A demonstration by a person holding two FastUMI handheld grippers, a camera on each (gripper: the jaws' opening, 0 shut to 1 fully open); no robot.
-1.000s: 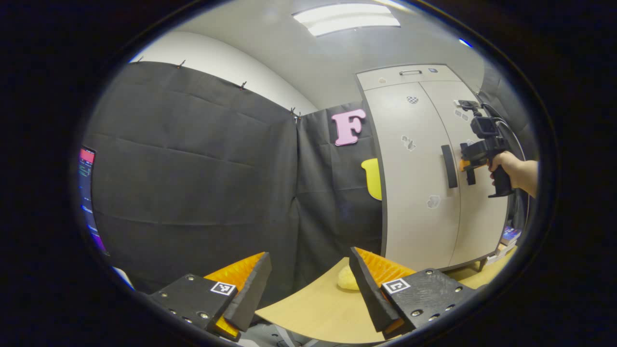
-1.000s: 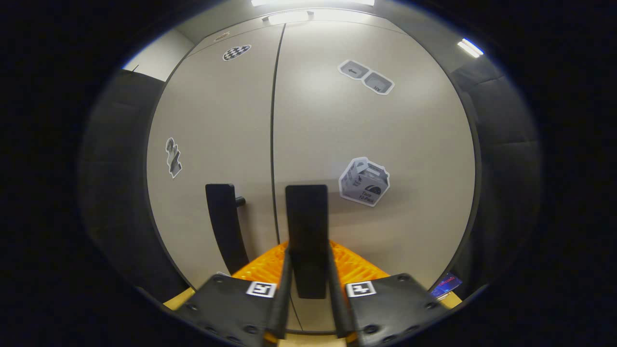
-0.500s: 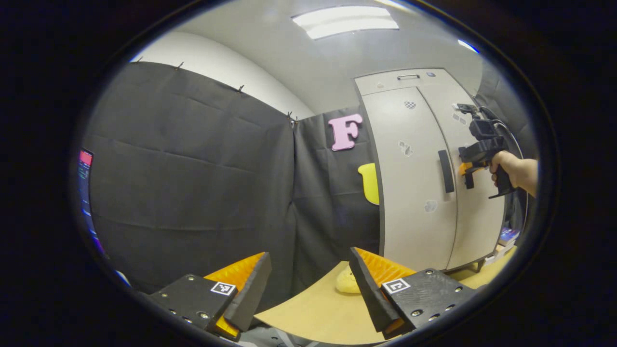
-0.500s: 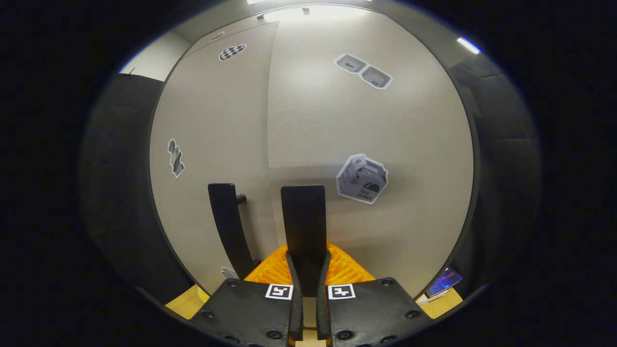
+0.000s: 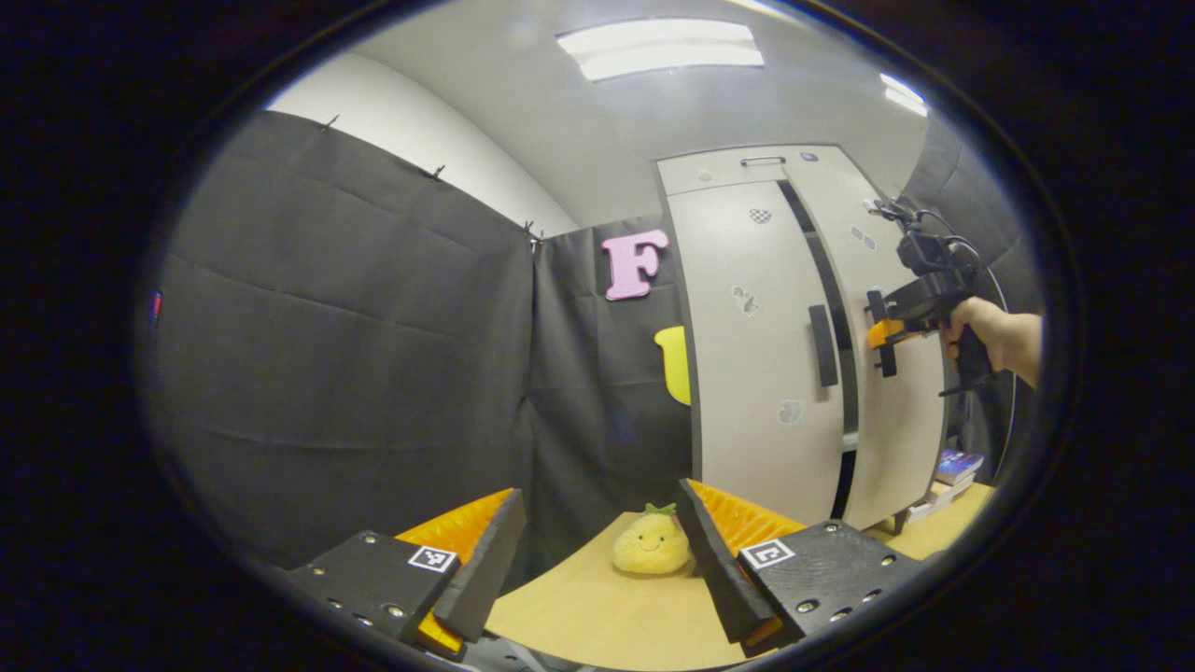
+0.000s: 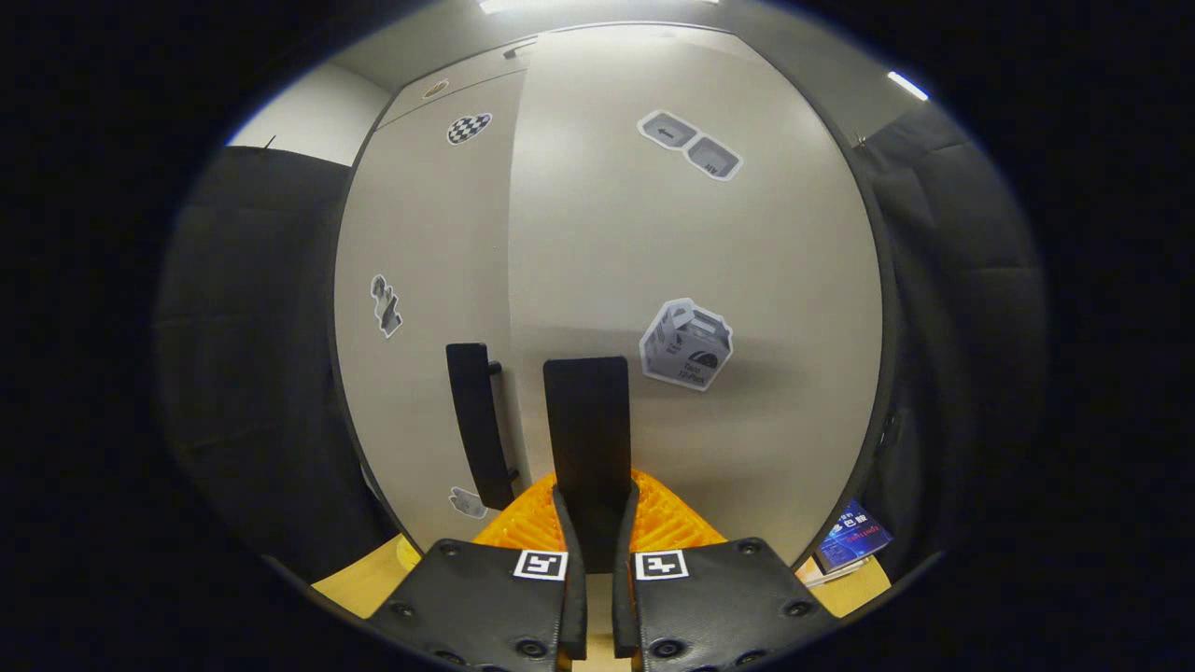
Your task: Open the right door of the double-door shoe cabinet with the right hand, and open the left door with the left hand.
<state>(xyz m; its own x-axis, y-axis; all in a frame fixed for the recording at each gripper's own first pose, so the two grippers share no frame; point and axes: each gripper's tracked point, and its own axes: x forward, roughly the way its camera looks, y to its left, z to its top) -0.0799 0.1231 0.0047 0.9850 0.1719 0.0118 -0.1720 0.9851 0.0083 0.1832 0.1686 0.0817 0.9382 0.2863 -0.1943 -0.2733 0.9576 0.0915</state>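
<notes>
Left gripper (image 5: 597,546): yours, fingers spread wide and holding nothing, low over the wooden table (image 5: 597,616).
Plush toy (image 5: 651,543): yellow, sits on the table just left of your left gripper's right finger.
Shoe cabinet (image 5: 803,336): stands at the table's far end, right of the booth wall.
Left door (image 5: 756,373): flush with the cabinet front; its dark handle (image 5: 822,345) is untouched.
Right door (image 6: 691,280): swung partly out, with a dark gap beside the left door in the left gripper view.
Right door handle (image 6: 588,439): upright dark bar, clamped between both fingers of your right gripper (image 6: 591,523).
Hand (image 5: 980,331): yours, holding the right gripper at the door.
Books (image 6: 851,539): lower right of the cabinet.
</notes>
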